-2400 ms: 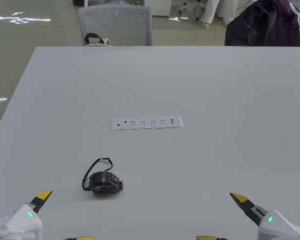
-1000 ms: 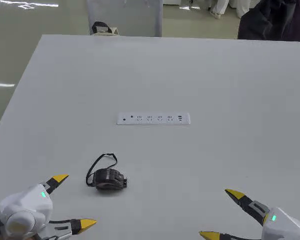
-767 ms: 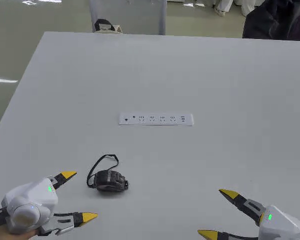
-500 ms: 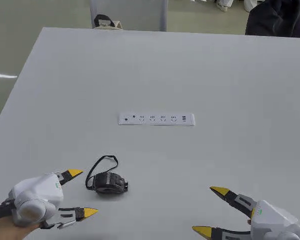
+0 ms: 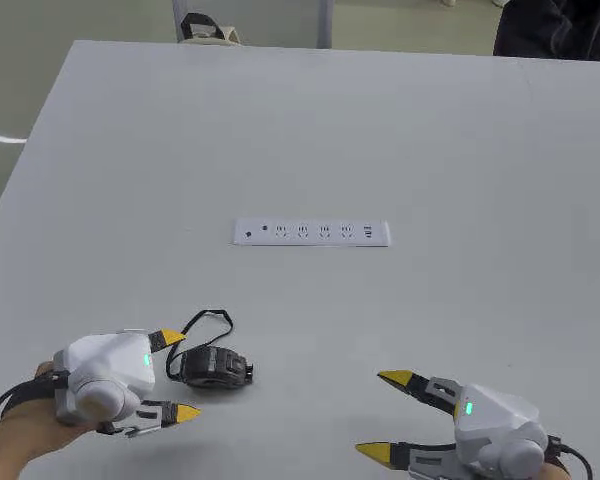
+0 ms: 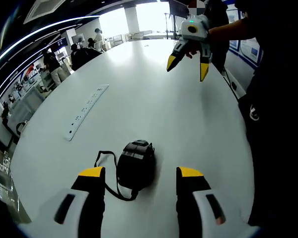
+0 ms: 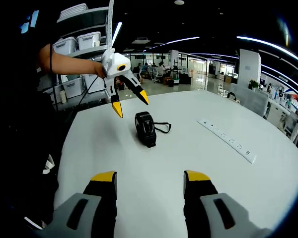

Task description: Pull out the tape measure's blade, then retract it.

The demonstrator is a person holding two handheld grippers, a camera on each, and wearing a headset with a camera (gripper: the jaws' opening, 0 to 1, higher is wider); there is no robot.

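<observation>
A black tape measure (image 5: 215, 367) with a looped wrist strap (image 5: 202, 328) lies on the white table (image 5: 310, 140), blade fully inside. My left gripper (image 5: 177, 375) is open just left of it, yellow tips either side of its near end without touching. In the left gripper view the tape measure (image 6: 135, 164) sits just ahead of the gap between the open jaws of the left gripper (image 6: 141, 172). My right gripper (image 5: 388, 416) is open at the front right, well apart from the tape. In the right gripper view the tape measure (image 7: 145, 128) lies ahead of the right gripper (image 7: 150, 176).
A white power strip (image 5: 311, 233) lies flat across the table's middle, beyond the tape measure. A chair back (image 5: 250, 20) stands at the far edge. In the right gripper view the power strip (image 7: 227, 139) runs off to the right.
My left gripper has moved forward and right, closing in on the tape measure. The right gripper has come up and left into view. The head camera tilted down.
</observation>
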